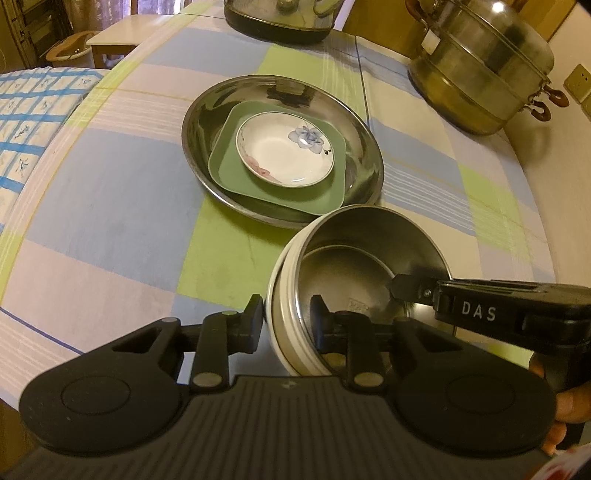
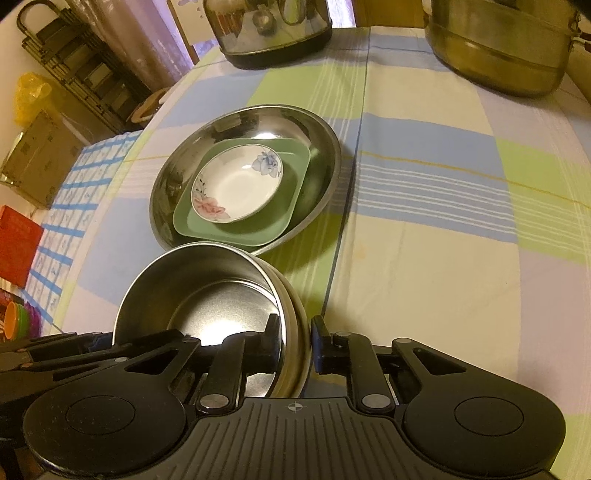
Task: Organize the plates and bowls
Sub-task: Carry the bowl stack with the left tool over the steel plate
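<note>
A steel bowl point(image 1: 351, 266) point(image 2: 207, 295) with a pale outer wall is held between both grippers, just in front of a stack. My left gripper point(image 1: 286, 321) is shut on its left rim, one finger inside and one outside. On the opposite rim my right gripper point(image 2: 295, 341) is shut the same way; its tip point(image 1: 406, 291) shows inside the bowl in the left wrist view. The stack is a wide steel plate point(image 1: 280, 96) point(image 2: 240, 122) bearing a green square plate point(image 1: 229, 173) point(image 2: 221, 229) and a small white flowered dish point(image 1: 284, 155) point(image 2: 236, 184).
The checked tablecloth point(image 1: 110, 206) covers a round table. A metal steamer pot point(image 1: 480, 62) point(image 2: 498, 55) stands at the back right and a steel kettle point(image 1: 280, 18) point(image 2: 273, 29) at the back middle. A blue-checked seat point(image 1: 29, 122) lies past the left edge.
</note>
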`<control>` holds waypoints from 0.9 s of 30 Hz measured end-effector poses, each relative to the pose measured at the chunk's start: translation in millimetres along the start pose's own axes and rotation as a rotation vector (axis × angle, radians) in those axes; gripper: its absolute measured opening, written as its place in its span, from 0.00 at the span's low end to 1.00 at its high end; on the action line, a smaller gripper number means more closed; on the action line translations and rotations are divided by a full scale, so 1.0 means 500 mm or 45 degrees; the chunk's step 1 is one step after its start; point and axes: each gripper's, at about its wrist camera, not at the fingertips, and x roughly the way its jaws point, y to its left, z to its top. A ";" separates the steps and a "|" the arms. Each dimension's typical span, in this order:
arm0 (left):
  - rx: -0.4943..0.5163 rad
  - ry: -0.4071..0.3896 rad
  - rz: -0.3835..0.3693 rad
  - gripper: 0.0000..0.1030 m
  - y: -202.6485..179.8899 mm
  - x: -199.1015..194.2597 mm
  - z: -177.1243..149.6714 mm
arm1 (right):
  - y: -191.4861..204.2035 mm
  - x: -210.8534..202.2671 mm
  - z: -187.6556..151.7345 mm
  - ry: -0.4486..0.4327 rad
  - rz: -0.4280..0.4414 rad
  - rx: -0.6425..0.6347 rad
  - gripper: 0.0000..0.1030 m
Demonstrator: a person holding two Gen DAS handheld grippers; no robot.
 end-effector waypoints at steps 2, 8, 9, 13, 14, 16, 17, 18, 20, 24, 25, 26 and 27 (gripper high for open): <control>0.006 0.005 -0.002 0.23 -0.002 0.000 0.000 | 0.000 -0.001 -0.001 -0.002 0.000 0.002 0.16; 0.013 -0.001 -0.014 0.23 -0.013 -0.009 0.002 | -0.005 -0.015 0.006 -0.012 -0.004 0.013 0.16; 0.016 -0.005 -0.012 0.23 -0.015 -0.011 0.004 | -0.006 -0.018 0.007 -0.014 -0.002 0.016 0.16; 0.027 -0.018 -0.015 0.23 -0.020 -0.021 0.009 | -0.009 -0.030 0.008 -0.017 0.004 0.026 0.16; 0.029 -0.021 -0.016 0.23 -0.022 -0.024 0.010 | -0.009 -0.033 0.010 -0.017 0.004 0.029 0.16; 0.034 -0.028 -0.018 0.23 -0.025 -0.030 0.013 | -0.009 -0.040 0.014 -0.020 0.005 0.031 0.16; 0.038 -0.032 -0.020 0.23 -0.027 -0.033 0.014 | -0.009 -0.045 0.016 -0.023 0.004 0.029 0.16; 0.038 -0.038 -0.023 0.23 -0.028 -0.036 0.015 | -0.009 -0.049 0.019 -0.027 0.003 0.027 0.16; 0.036 -0.045 -0.032 0.23 -0.031 -0.041 0.019 | -0.009 -0.057 0.024 -0.038 0.001 0.025 0.16; 0.045 -0.070 -0.037 0.23 -0.037 -0.054 0.031 | -0.004 -0.075 0.037 -0.060 -0.002 0.019 0.16; 0.046 -0.077 -0.038 0.23 -0.037 -0.057 0.034 | -0.003 -0.079 0.040 -0.065 -0.001 0.019 0.16; 0.046 -0.083 -0.039 0.23 -0.037 -0.060 0.039 | -0.002 -0.082 0.045 -0.070 0.000 0.020 0.16; 0.048 -0.089 -0.038 0.23 -0.037 -0.063 0.043 | -0.001 -0.084 0.049 -0.075 0.001 0.020 0.16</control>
